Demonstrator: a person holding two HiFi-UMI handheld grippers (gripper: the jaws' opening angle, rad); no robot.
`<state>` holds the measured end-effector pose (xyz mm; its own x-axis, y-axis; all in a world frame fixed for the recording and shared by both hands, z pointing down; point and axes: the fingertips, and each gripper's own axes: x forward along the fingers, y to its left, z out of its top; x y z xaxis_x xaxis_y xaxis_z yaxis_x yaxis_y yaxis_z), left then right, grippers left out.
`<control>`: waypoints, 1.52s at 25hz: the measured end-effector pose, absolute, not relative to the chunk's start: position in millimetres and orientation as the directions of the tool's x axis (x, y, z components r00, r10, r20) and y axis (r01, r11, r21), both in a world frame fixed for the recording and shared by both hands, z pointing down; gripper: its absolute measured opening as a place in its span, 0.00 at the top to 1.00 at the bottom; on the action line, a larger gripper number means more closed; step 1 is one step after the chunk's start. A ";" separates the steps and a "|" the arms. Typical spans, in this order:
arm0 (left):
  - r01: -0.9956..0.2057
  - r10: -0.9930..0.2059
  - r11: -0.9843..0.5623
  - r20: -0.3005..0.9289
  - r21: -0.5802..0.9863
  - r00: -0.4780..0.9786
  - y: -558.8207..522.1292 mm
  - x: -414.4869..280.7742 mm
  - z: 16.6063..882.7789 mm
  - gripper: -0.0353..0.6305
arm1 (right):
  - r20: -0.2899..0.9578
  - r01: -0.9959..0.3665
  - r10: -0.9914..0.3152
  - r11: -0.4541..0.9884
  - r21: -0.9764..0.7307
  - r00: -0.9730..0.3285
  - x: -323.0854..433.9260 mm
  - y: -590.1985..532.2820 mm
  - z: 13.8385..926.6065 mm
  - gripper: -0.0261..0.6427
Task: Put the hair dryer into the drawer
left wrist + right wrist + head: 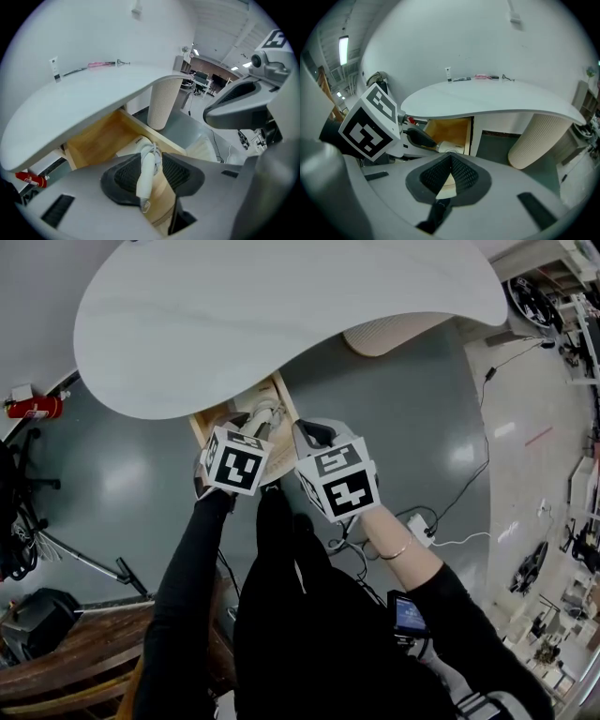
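Your left gripper stands open around the white plastic hair dryer, whose handle runs along the jaws into the open wooden drawer; the right gripper, closed and empty, sits beside.

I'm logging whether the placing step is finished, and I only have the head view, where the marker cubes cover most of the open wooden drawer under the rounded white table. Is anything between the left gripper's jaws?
Observer: Yes. In the left gripper view the left gripper has its jaws apart, and the white hair dryer has its slim handle and bundled cord between them, with a gap beside the handle.
Operator: Where is the dryer's body?
Observer: Its rounded body lies inside the wooden drawer.
Operator: And the right gripper?
Observer: In its own view, the right gripper has its pads meeting at the tips.
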<state>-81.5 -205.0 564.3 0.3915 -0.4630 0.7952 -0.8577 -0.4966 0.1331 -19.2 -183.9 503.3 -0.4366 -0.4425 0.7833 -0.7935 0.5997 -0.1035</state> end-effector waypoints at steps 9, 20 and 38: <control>-0.868 -0.573 -0.485 0.712 0.105 0.406 -202.5 -81.3 524.3 0.78 | 0.766 -0.778 -0.457 0.622 -0.088 -0.452 -22.4 -176.0 492.1 0.96; -0.888 -0.660 -0.445 0.627 0.117 0.413 -184.2 -76.3 482.9 0.92 | 0.725 -0.766 -0.489 0.637 -0.083 -0.485 -23.2 -164.5 473.0 0.96; -0.919 -0.808 -0.367 0.439 0.144 0.392 -138.3 -75.7 393.4 0.93 | 0.560 -0.758 -0.578 0.635 -0.148 -0.594 -4.8 -142.2 393.7 0.96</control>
<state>-75.7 -138.3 393.4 0.3921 -0.8082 0.4395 -0.9188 -0.3673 0.1444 -4.8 -142.2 393.7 -0.5938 -0.5779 0.5599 -0.7579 0.6353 -0.1481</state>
